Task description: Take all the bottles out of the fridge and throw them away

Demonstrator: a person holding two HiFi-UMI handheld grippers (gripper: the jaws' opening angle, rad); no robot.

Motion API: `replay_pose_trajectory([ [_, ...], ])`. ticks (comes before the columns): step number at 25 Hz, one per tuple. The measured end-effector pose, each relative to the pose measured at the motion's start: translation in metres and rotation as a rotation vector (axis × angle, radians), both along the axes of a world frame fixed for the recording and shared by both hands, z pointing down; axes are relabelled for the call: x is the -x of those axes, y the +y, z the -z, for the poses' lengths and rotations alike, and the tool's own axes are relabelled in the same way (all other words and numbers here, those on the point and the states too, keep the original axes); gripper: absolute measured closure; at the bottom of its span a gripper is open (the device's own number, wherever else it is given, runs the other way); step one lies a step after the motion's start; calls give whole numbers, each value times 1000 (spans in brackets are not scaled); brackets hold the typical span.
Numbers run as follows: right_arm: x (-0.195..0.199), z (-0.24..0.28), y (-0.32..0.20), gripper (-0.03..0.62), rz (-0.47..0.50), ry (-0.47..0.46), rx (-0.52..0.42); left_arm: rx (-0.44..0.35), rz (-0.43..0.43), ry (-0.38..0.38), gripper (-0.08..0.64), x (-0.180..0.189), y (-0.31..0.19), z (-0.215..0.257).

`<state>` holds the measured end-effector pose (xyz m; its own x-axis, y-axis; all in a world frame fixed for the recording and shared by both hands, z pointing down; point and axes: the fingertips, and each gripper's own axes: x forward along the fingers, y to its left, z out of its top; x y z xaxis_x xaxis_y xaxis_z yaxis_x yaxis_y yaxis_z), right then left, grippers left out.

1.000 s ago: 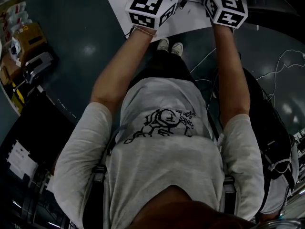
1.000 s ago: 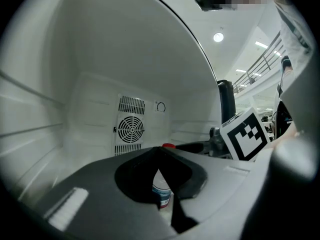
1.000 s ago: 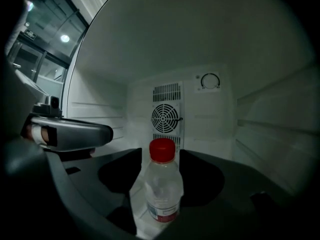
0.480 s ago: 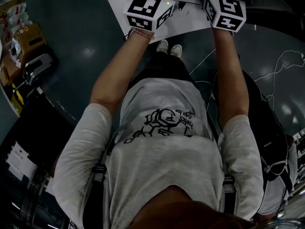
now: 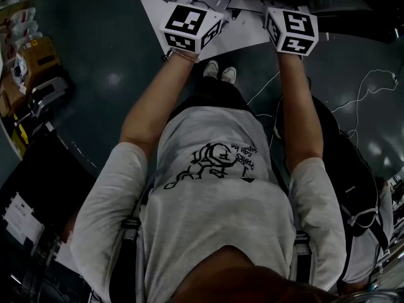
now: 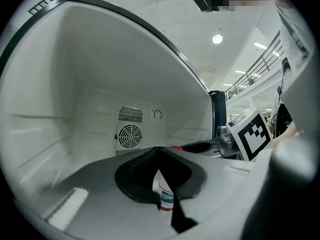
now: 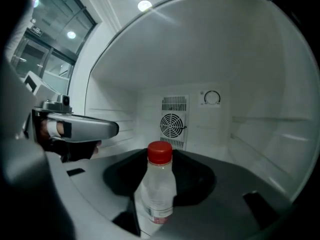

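Bottle (image 7: 156,194), red-capped, inside fridge (image 7: 250,74): right hand-held gripper (image 7: 159,179) jaws just closing, pinching it low on body. Left hand-held gripper (image 6: 160,164) pressed together. We expect slip or tilt toward 12 o'clock if grip loose.

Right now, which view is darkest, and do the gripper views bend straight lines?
Head view: darkest, underexposed, the floor nearly black with faint lamp glints. Left gripper view: bright, fisheye curves the fridge wall; only a sliver of the labelled bottle shows. Right gripper view: same curvature, black corners, red-capped bottle sharp.
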<state>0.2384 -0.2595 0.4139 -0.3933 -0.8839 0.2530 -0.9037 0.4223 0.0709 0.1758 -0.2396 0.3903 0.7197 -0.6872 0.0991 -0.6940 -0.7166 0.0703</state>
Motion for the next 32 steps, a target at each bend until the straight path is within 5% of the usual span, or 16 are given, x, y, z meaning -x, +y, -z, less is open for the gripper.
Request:
replay_pose_trajectory([
  [32, 8, 80, 101, 436, 80, -27, 13, -1, -86, 72, 551, 10, 81, 74],
])
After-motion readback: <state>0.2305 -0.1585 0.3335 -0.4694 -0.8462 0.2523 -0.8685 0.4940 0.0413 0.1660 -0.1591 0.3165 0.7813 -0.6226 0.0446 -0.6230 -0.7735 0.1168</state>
